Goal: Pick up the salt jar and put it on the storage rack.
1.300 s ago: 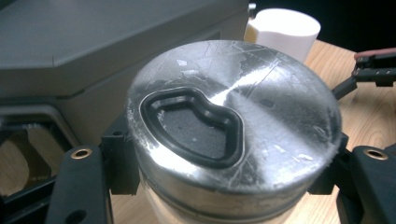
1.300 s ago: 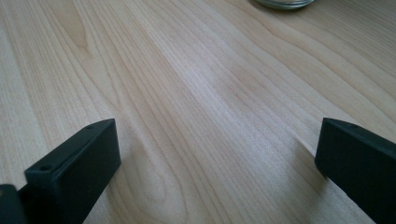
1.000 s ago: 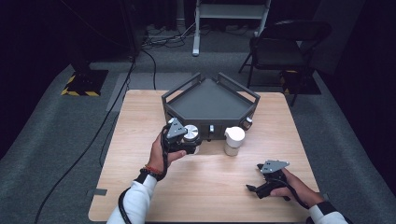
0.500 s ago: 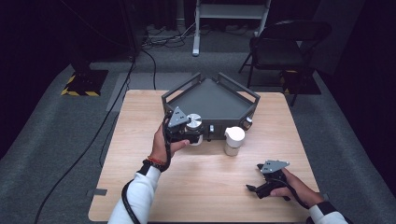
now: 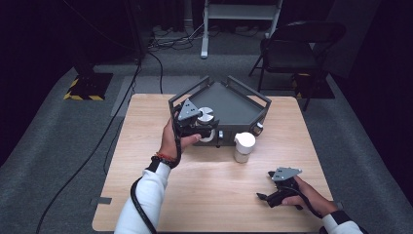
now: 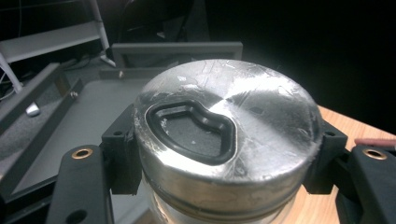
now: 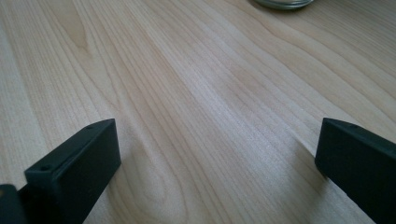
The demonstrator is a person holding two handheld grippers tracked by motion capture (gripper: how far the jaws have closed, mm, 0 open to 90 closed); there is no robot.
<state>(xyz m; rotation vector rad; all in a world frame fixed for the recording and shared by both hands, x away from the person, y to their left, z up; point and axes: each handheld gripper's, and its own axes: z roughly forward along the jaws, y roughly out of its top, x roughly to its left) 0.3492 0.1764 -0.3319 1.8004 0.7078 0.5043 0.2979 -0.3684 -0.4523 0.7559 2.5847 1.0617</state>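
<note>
Beside the grey tray [image 5: 243, 105], a rigid, slick metal-lidded jar [image 6: 224, 140] is pinched under its lid by the left gripper [image 5: 197, 127]; right gripper [image 5: 272, 195] jaws are spread

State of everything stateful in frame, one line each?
Left tool: shut on the jar, held at the tray's front edge.
Jar: metal lid on, upright, clamped on both sides.
Second jar: white lid on, upright on the table, free.
Right tool: open, nothing between, low over the table.
Tray: nothing inside.
</note>
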